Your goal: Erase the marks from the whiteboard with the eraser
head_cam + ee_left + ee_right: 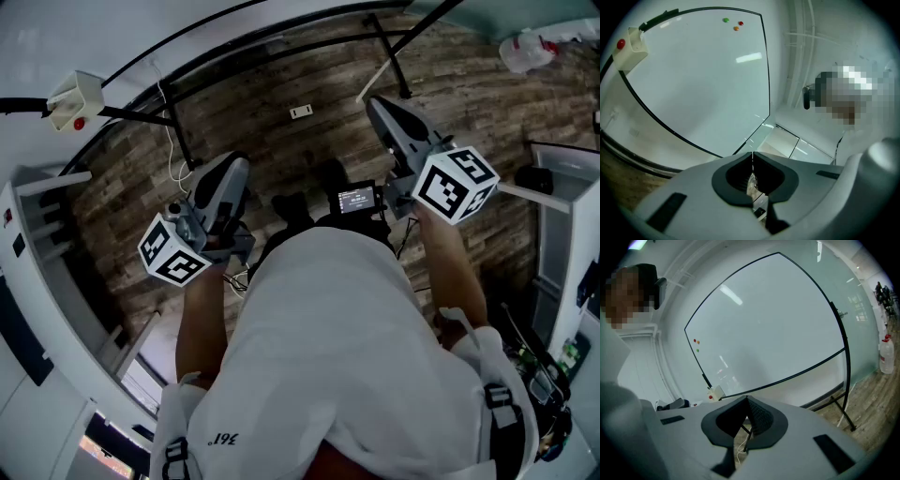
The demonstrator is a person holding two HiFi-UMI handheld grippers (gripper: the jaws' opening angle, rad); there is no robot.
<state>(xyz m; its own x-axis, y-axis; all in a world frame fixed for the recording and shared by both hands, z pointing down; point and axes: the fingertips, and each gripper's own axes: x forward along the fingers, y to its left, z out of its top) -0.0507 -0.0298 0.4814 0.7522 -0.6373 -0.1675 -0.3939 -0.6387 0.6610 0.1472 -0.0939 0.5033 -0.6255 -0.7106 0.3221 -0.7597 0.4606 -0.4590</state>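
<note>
Wood-plank flooring (281,141) runs under the black-framed whiteboard (778,324), and the small white block with a red dot (75,99) on its edge, probably the eraser, lies up-left of your left gripper (752,157), nearer it than your right gripper (747,400), both with 2 jaws closed on nothing.

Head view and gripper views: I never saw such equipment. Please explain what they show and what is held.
A person holds a grey two-jaw gripper in each hand. The head view looks down from the person's head onto both, above a brown wooden floor. The other pictures come from cameras on the left gripper and right gripper. They face a large white whiteboard with three coloured magnets and a white block with a red dot. Both grippers are shut and empty.
</note>
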